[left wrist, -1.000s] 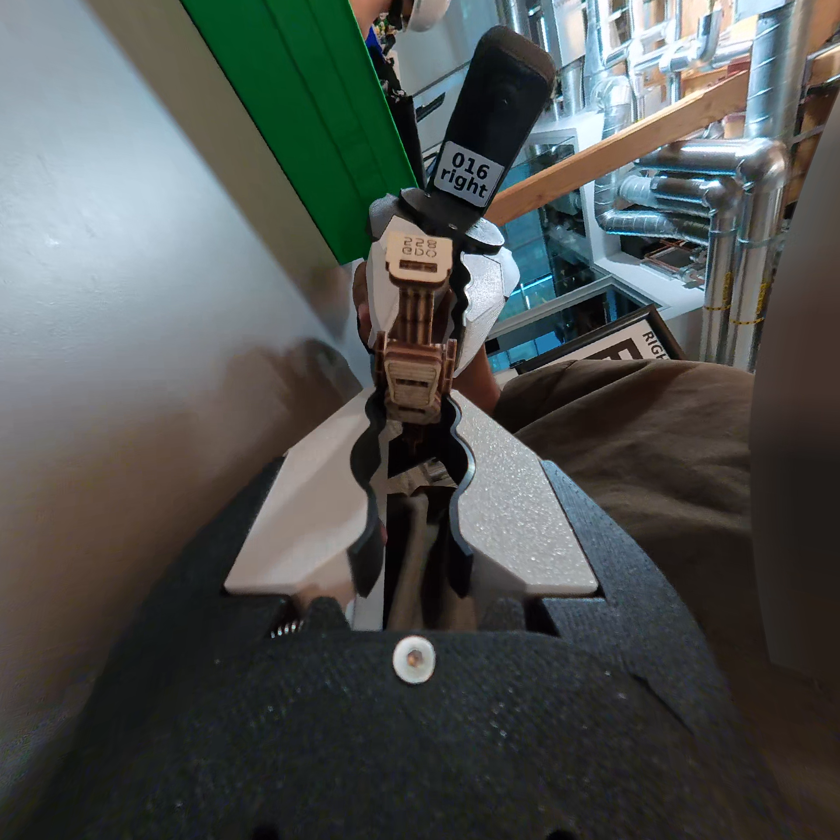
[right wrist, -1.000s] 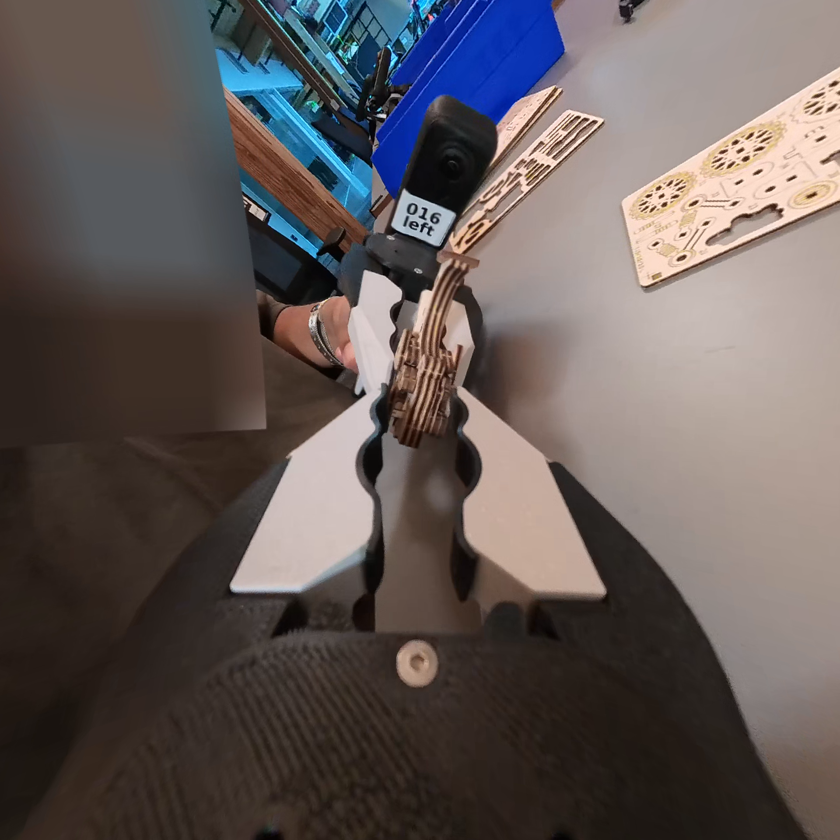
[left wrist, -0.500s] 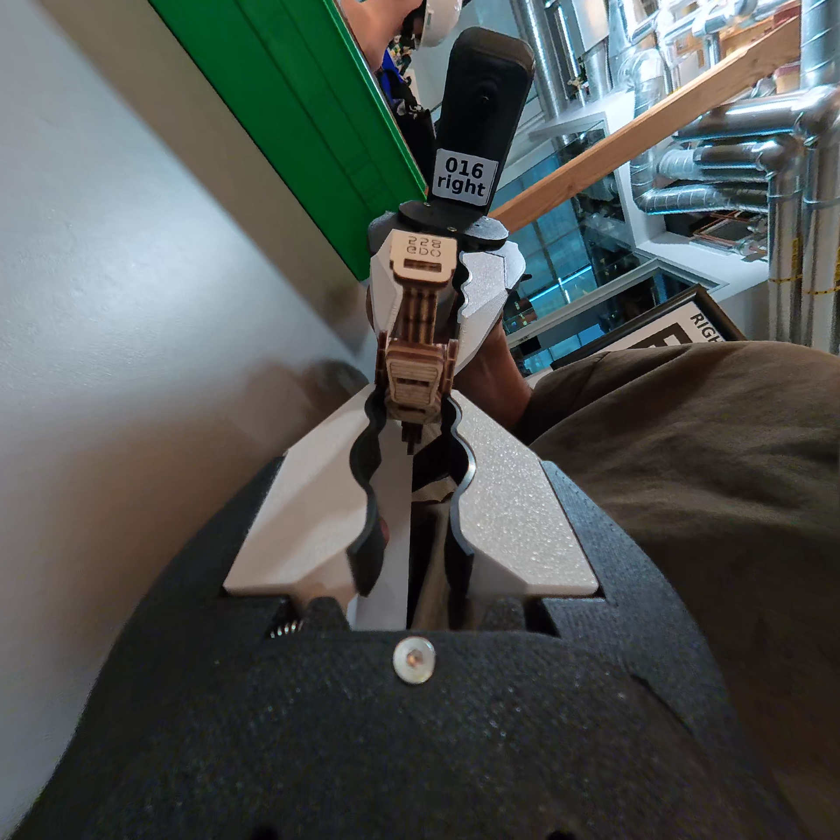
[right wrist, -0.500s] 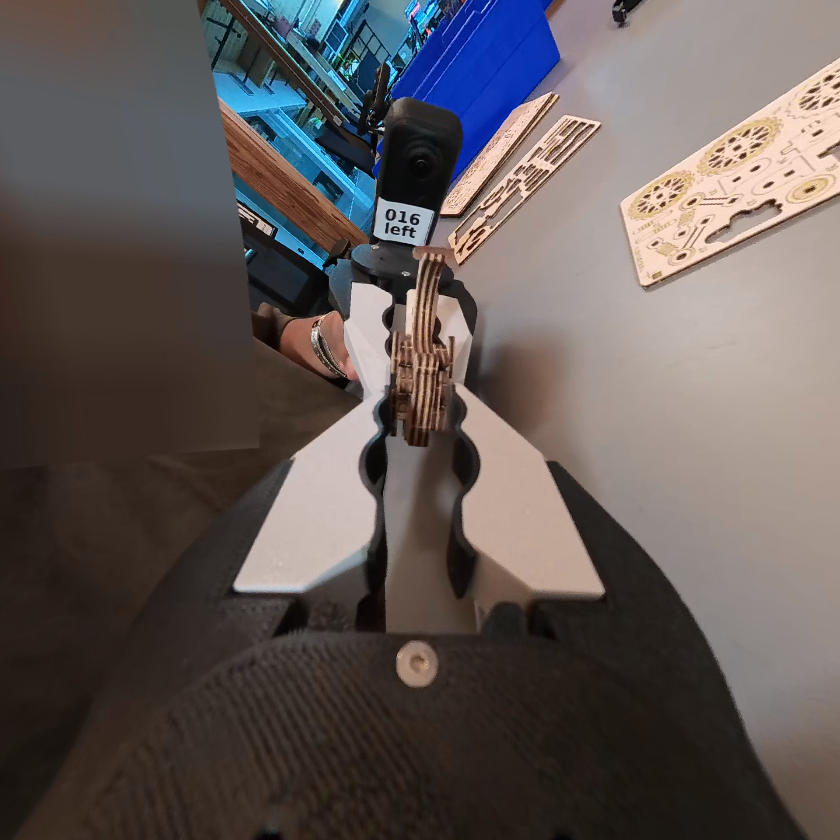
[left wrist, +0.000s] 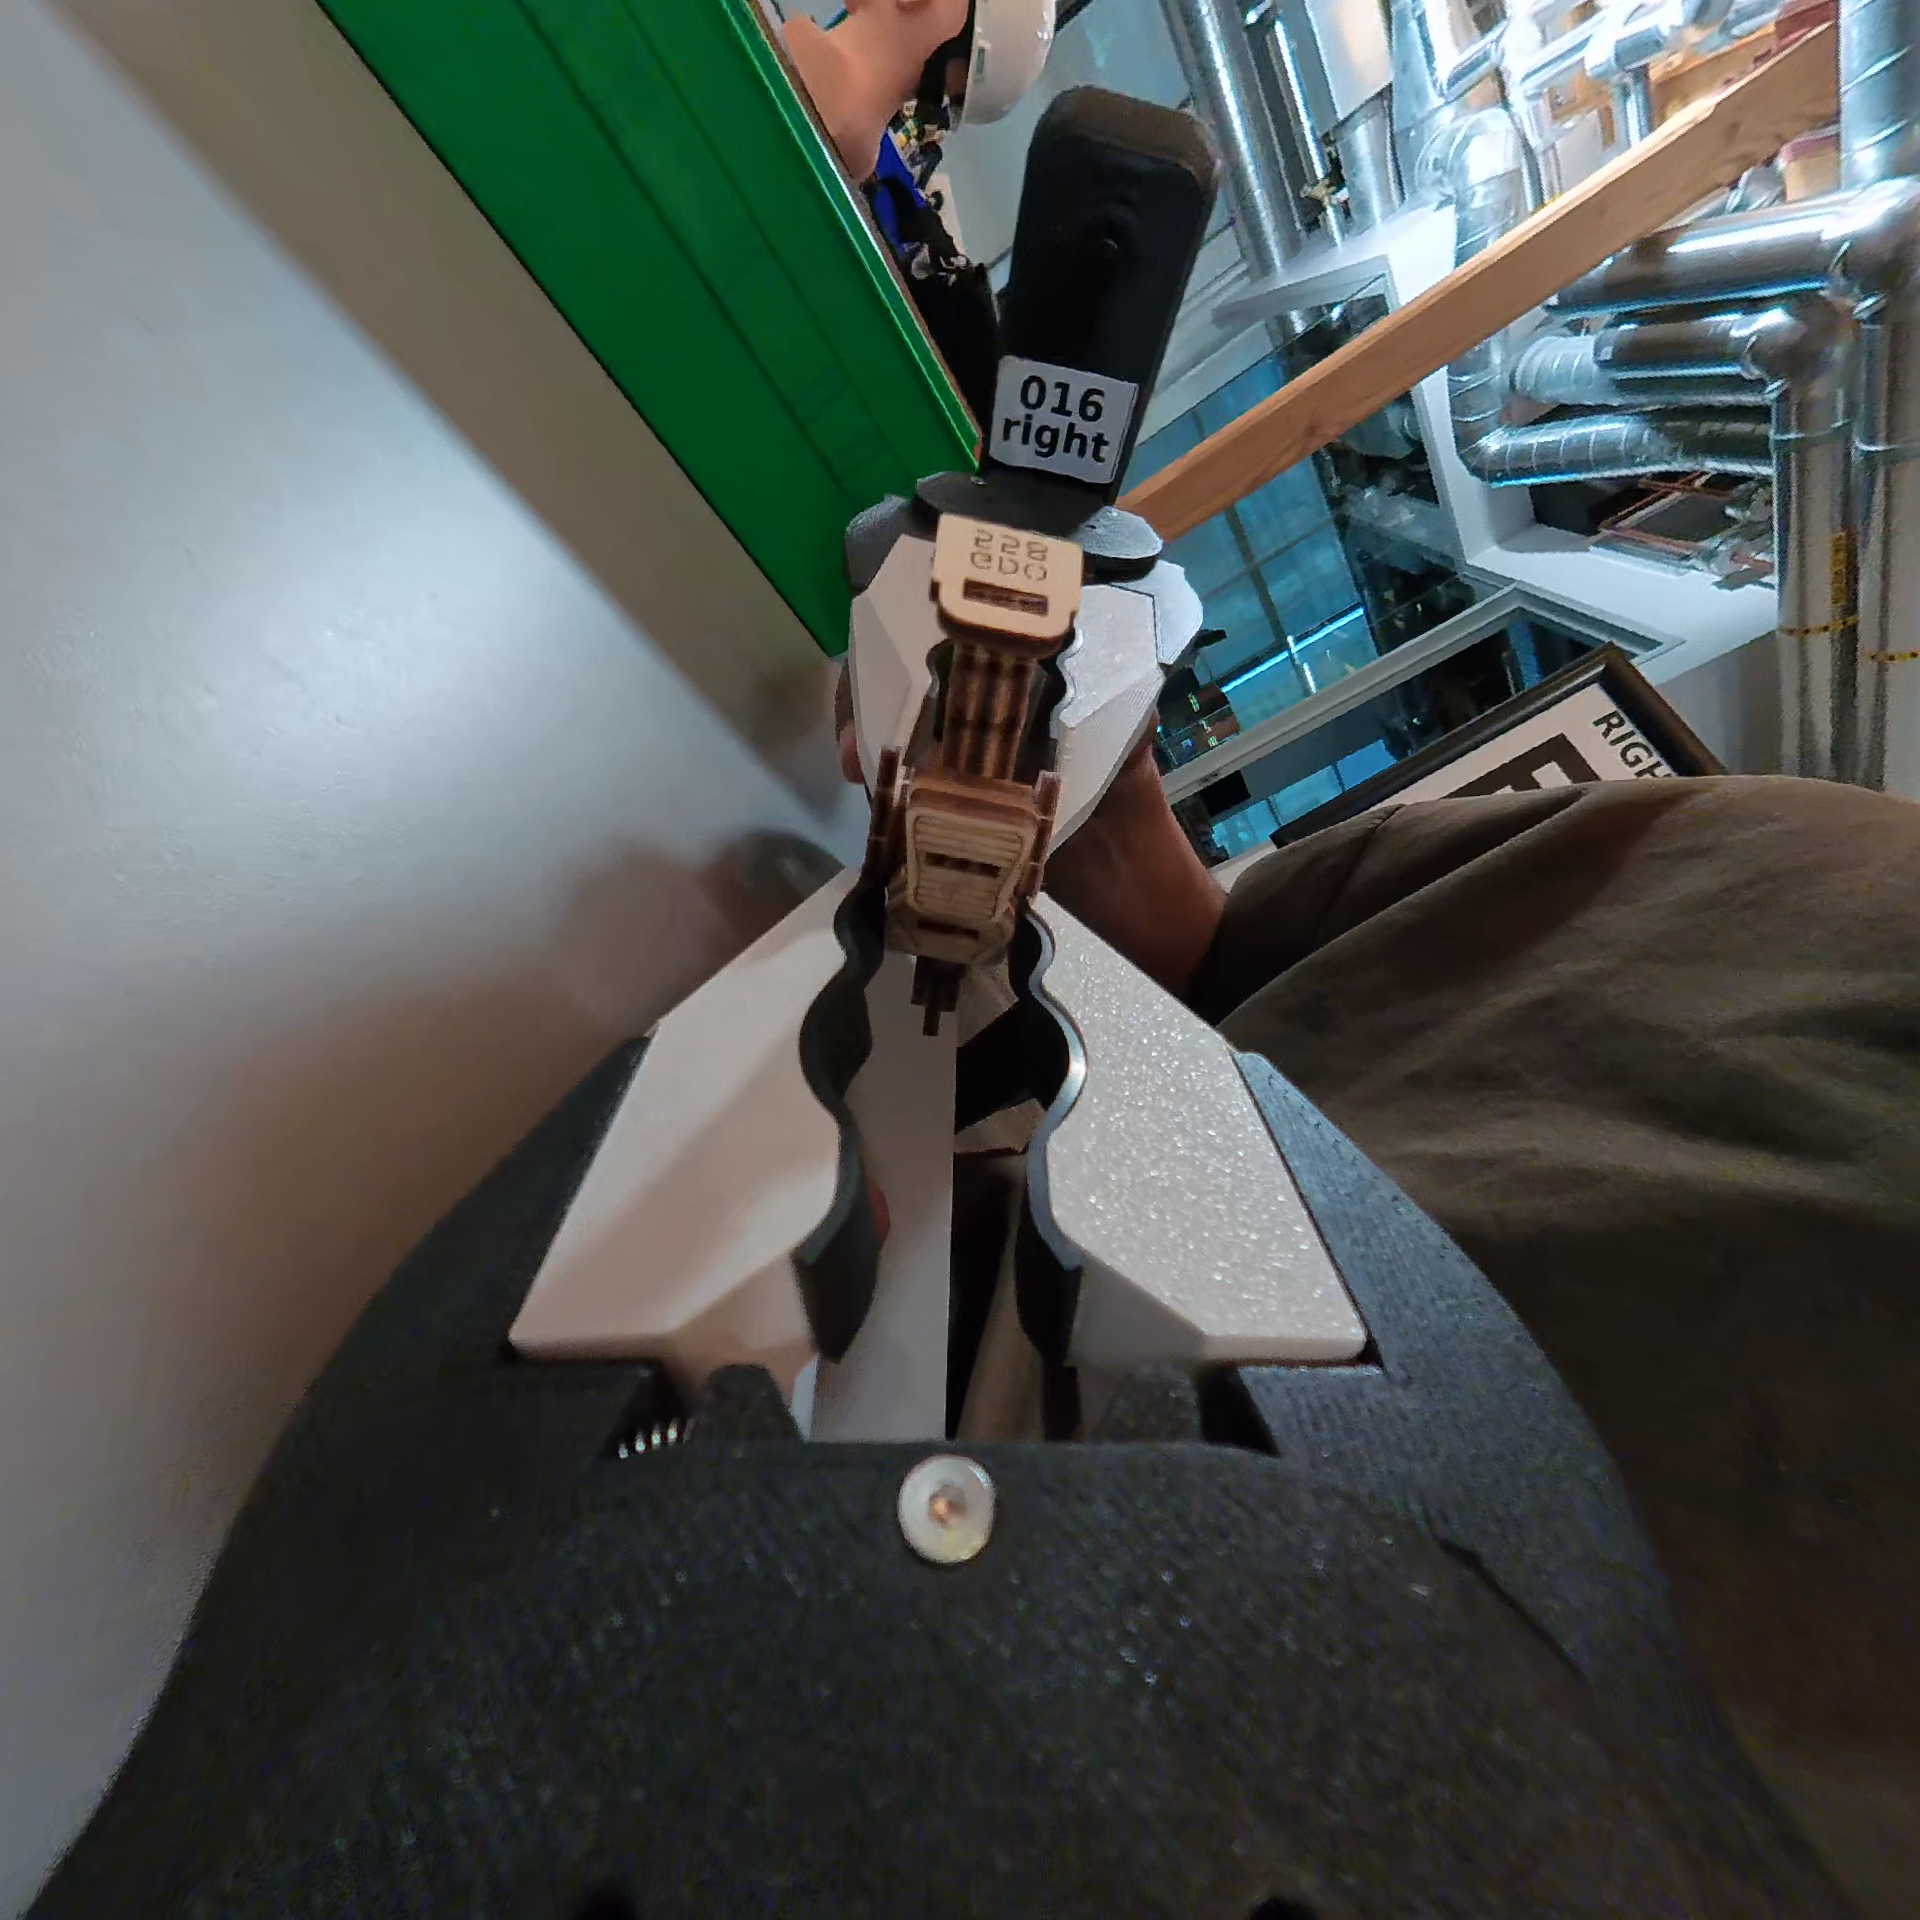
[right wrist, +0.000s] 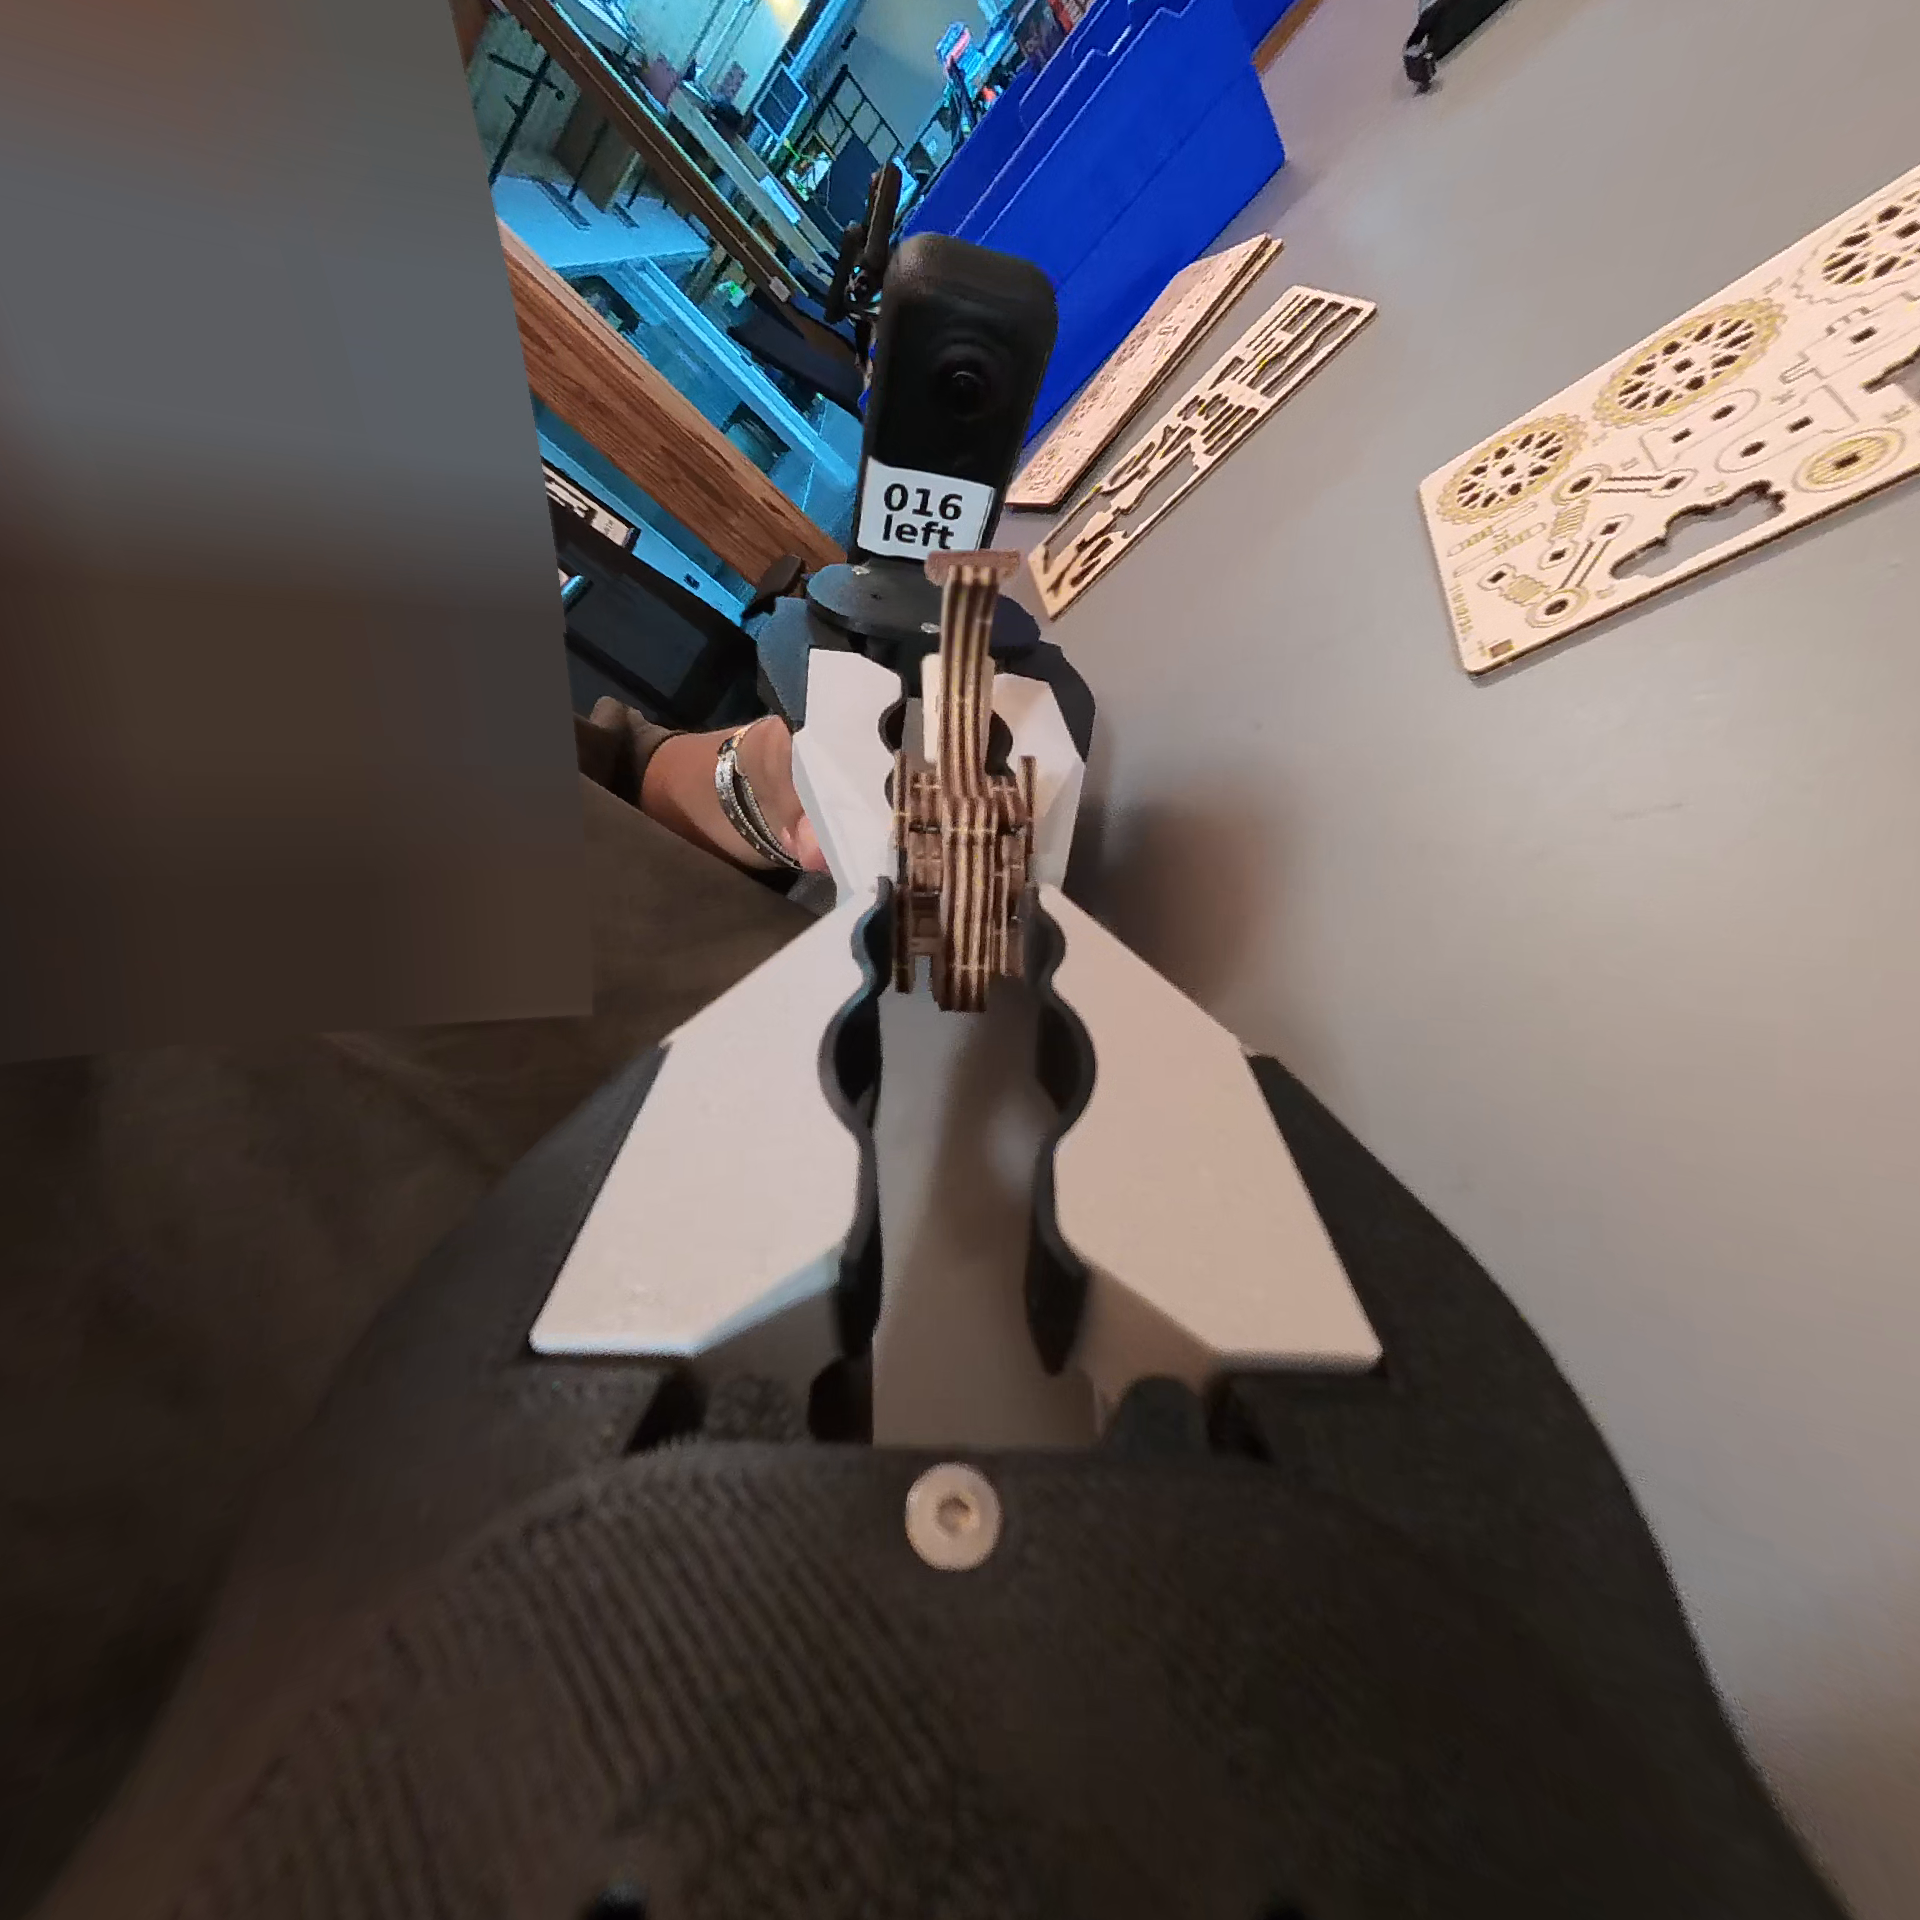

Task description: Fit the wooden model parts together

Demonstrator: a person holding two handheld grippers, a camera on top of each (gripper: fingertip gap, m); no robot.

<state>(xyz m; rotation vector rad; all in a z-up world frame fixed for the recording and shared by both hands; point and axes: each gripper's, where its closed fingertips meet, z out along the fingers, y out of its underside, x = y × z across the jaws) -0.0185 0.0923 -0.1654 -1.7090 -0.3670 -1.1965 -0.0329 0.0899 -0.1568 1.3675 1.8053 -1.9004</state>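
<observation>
Grey tabletop [right wrist: 1507, 935] fills the right wrist view, with laser-cut sheets [right wrist: 1704, 416] lying flat well away from the action and a blue bin [right wrist: 1101, 166] at the back. Going left to right: the left gripper [left wrist: 956, 935] is clamped on the near end of the wooden model [left wrist: 971, 821], and the right gripper [left wrist: 1013, 675] faces it, closed on the far end with the flat tab. So the model hangs in the air between the two, above the table edge. In my view the trick now is to push straight along the part's length with both claws in line, no twisting, or the thin plywood layers could bind or snap. Compared with a second ago the pair has straightened up; the model stood tilted then and now sits nearly vertical in both views.
</observation>
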